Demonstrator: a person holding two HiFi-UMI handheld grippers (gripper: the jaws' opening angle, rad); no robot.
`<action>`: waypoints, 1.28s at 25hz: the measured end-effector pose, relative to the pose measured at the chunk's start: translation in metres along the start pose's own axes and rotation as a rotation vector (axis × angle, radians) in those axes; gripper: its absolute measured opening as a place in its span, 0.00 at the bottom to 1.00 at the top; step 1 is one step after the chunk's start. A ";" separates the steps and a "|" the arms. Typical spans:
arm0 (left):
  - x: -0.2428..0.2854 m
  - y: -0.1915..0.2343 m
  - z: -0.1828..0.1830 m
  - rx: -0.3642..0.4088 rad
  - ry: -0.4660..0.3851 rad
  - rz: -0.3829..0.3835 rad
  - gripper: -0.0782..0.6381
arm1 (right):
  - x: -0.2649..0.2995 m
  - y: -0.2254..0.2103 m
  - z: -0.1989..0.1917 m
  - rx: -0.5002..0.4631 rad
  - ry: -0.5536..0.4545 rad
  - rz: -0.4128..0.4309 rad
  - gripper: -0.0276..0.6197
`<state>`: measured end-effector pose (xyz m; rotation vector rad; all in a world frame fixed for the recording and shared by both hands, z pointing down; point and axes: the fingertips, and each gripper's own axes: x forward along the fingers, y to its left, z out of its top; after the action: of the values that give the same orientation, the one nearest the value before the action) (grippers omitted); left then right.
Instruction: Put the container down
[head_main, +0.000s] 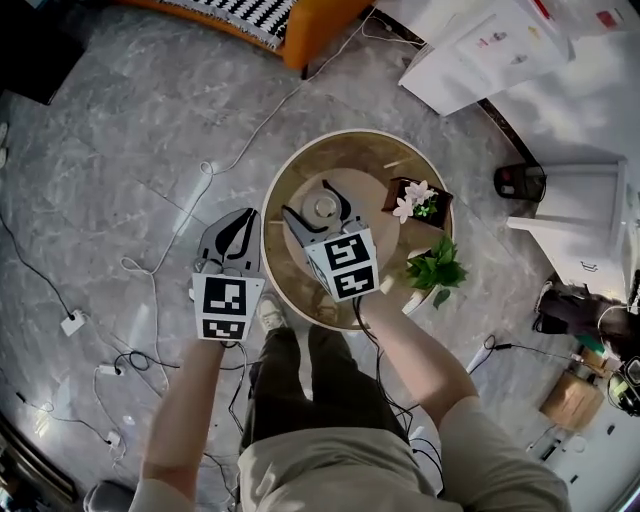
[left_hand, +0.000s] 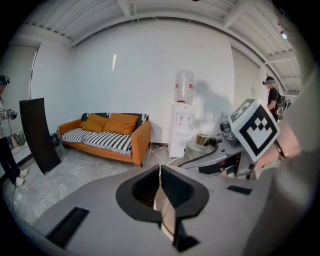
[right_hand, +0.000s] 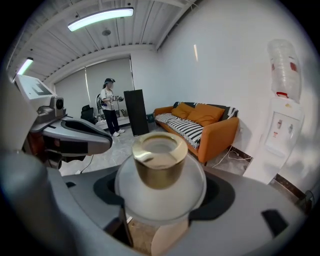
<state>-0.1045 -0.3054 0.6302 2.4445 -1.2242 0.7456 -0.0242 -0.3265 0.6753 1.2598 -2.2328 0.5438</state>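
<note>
The container (right_hand: 159, 165) is a round frosted-glass vessel with a gold collar. It sits between the jaws of my right gripper (right_hand: 160, 202), which is shut on its body. In the head view the right gripper (head_main: 318, 215) holds the container (head_main: 324, 206) over the middle of the round wooden table (head_main: 300, 165). I cannot tell whether it touches the tabletop. My left gripper (head_main: 238, 228) hangs over the floor just left of the table. Its jaws (left_hand: 160, 175) are shut with nothing between them. The left gripper view shows the container (left_hand: 204, 141) at its right.
A dark pot of white flowers (head_main: 418, 200) and a green plant (head_main: 436, 268) stand on the table's right side. Cables (head_main: 150, 300) trail over the floor at the left. An orange sofa (head_main: 320, 25) stands beyond the table. A white machine (head_main: 580, 215) is at the right.
</note>
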 end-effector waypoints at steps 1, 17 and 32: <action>0.007 0.001 -0.011 -0.006 0.012 -0.005 0.13 | 0.008 0.000 -0.010 0.000 0.010 0.000 0.55; 0.075 0.007 -0.155 -0.144 0.142 -0.046 0.13 | 0.106 0.023 -0.133 -0.048 0.058 0.050 0.55; 0.090 0.008 -0.217 -0.205 0.185 -0.051 0.13 | 0.140 0.025 -0.187 -0.088 0.062 0.002 0.56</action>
<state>-0.1339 -0.2633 0.8596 2.1806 -1.1062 0.7725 -0.0627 -0.3006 0.9056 1.1811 -2.1825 0.4733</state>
